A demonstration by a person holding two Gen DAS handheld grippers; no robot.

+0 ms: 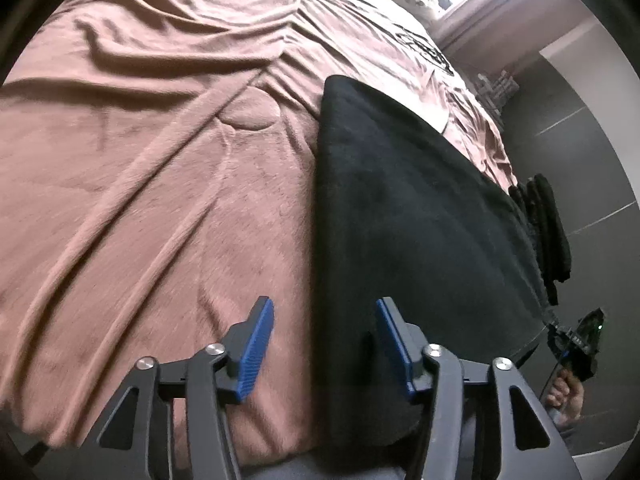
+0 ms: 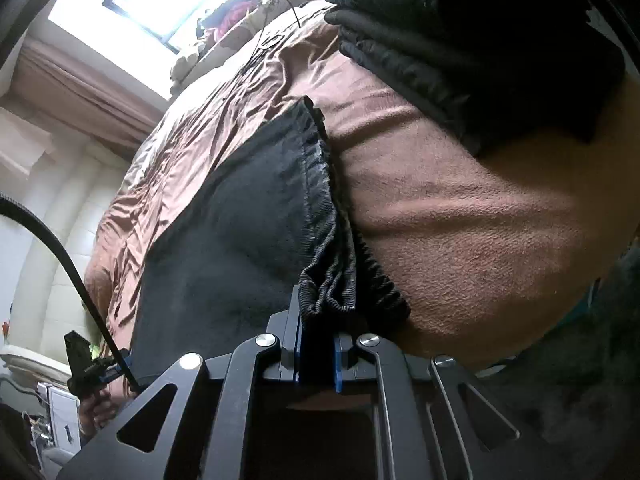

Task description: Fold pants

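Black pants [image 1: 400,200] lie flat on a brown-pink blanket [image 1: 140,160] on a bed. My left gripper [image 1: 324,308] hovers over the near end of their long left edge. Its blue pads [image 1: 256,344] stand apart, with the edge of the cloth below the gap and nothing pinched. In the right wrist view my right gripper [image 2: 318,332] is shut on the gathered elastic waistband [image 2: 336,272] of the pants [image 2: 240,220], which bunches up out of the jaws. Each gripper shows small in the other's view: the right gripper [image 1: 576,344], the left gripper [image 2: 86,364].
A stack of folded dark clothes [image 2: 460,40] sits on the bed beyond the waistband, also visible as dark clothes [image 1: 548,224] by the bed's edge. A bright window [image 2: 160,0] with soft items on its sill is at the far end. A tiled floor [image 1: 580,160] lies beside the bed.
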